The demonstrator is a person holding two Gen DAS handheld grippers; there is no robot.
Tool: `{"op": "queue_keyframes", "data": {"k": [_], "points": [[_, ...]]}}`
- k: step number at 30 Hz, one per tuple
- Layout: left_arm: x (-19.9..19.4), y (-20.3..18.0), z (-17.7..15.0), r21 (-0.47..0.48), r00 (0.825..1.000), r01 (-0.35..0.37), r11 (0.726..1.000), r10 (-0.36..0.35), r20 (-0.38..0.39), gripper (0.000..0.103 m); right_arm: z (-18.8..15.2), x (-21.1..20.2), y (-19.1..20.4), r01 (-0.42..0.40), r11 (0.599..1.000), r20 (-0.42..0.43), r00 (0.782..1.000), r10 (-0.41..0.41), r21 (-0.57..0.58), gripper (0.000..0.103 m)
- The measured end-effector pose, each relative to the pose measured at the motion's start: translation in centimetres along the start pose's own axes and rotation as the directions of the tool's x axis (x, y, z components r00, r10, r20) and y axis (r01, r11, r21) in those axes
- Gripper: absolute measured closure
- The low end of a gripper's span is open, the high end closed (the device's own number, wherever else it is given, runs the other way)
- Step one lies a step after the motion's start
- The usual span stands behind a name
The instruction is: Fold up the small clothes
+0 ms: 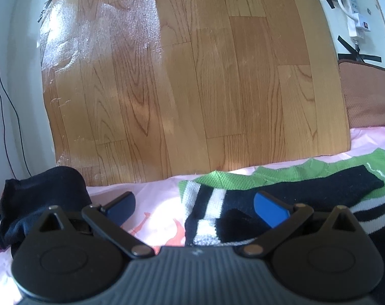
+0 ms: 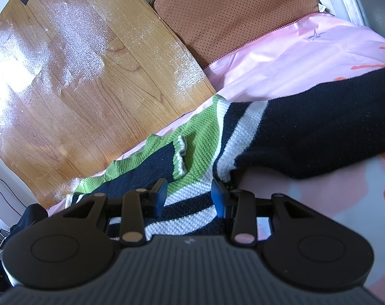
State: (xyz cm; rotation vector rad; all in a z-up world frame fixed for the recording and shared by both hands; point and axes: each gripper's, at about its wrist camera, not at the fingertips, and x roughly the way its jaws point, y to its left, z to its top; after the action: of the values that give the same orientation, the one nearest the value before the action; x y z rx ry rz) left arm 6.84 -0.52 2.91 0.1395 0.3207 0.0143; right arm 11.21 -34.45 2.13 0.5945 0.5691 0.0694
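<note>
A small knitted sweater [image 1: 307, 185] in green, white and navy stripes lies on a pink printed sheet [image 1: 157, 198]. In the left wrist view my left gripper [image 1: 195, 207] is open, its blue pads wide apart, with the right pad [image 1: 270, 209] over the sweater's striped edge. In the right wrist view the sweater [image 2: 205, 132] spreads ahead, a navy sleeve [image 2: 332, 127] stretching right. My right gripper [image 2: 190, 195] is open low over the striped knit, its fingers apart and holding nothing.
A wood-pattern mat [image 1: 187, 76] lies beyond the sheet, with a brown cushion [image 2: 233, 12] beside it. A dark navy garment [image 1: 40, 198] sits bunched at the left. A power strip and cables [image 1: 355, 12] lie at the far right.
</note>
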Motion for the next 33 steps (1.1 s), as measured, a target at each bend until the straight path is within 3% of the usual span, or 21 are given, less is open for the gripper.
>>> {"op": "queue_keyframes", "data": {"k": [33], "points": [[-0.06, -0.23, -0.10, 0.009, 1.000, -0.001, 1.000, 0.001, 0.010, 0.000, -0.03, -0.03, -0.02, -0.001, 1.000, 0.000, 1.000, 0.001, 0.001, 0.062]]}}
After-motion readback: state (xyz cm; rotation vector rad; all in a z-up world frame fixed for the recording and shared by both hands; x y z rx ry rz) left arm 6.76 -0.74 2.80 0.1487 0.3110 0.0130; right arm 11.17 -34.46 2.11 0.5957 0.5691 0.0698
